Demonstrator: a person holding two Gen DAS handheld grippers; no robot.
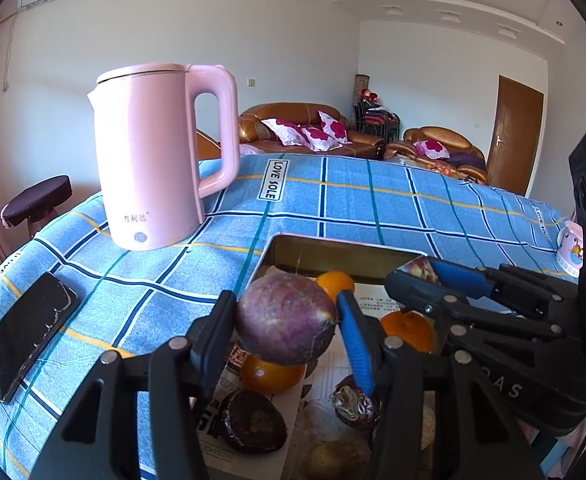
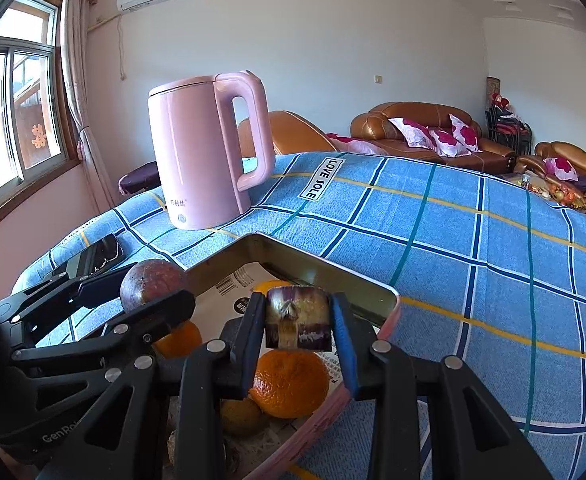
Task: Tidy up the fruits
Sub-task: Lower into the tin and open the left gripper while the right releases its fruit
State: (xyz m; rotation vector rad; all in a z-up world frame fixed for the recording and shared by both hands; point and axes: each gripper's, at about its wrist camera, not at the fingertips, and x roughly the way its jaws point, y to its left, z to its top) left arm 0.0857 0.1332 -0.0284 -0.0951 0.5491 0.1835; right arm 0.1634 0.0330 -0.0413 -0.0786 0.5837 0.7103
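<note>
**Both grippers hold fruit above the tin**

Black fingers of the left gripper [image 1: 287,320] fill the foreground of the left wrist view, its jaws pinching a round purple passion fruit [image 1: 286,318] held in the air over the open tin box [image 1: 333,250]. Beneath it, inside the box, lie several oranges [image 1: 271,374], a dark halved fruit [image 1: 253,424], a wrinkled purple piece [image 1: 355,402] and a yellowish fruit [image 1: 333,458], all resting on printed paper [image 1: 377,304] that lines the bottom.

To the right in the same view, the right gripper [image 1: 423,272] reaches in over the box. Its own camera shows its jaws pressed onto a cut purple fruit piece [image 2: 297,318], the cut face turned toward the lens, hanging just above a large orange [image 2: 289,384]. The left gripper [image 2: 153,300] appears at the left of that view with the round passion fruit [image 2: 153,282] between its fingers.

The box sits on a table covered with a blue checked cloth [image 1: 393,204]. A pink kettle [image 1: 161,152] stands upright on the cloth behind the box, to its left. A black phone [image 1: 25,334] lies flat near the table's left edge. A small pink cup [image 1: 571,248] is at the far right, partly hidden by the right gripper's body. Brown sofas [image 1: 305,128] with floral cushions stand in the room beyond.
</note>
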